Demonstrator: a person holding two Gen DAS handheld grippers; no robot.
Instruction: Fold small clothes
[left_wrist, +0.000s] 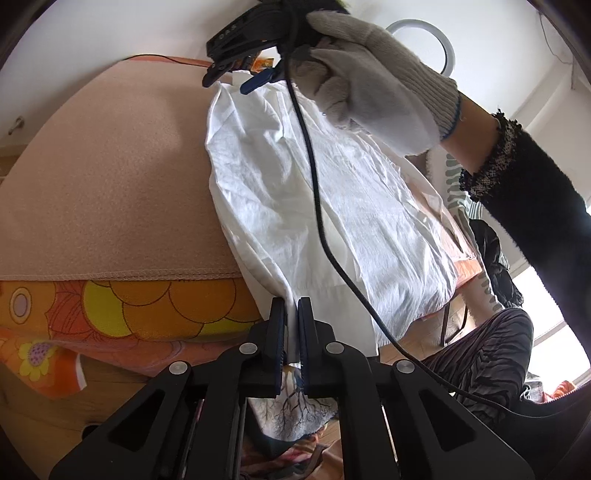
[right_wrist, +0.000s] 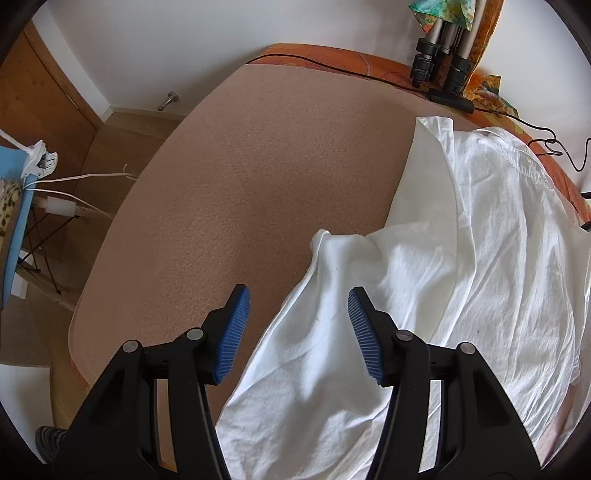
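Apparently crumpled, white garment (right_wrist: 424, 280) lies on pink cloth (right_wrist: 258, 166).

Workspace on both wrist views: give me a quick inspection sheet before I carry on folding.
Surface: pink cloth covering the table, over an orange flowered cloth.
Job's things: white garment spread on the pink cloth, creased, one edge hanging over the near side.
Clutter: folded tripod at the far edge.
Grippers: left gripper shut on the garment's hanging edge; right gripper open above the garment, held by a gloved hand.
Cables: black cable trailing from the right gripper across the garment; thin black lead along the far edge.
Surroundings: white wall, wooden floor, blue chair.
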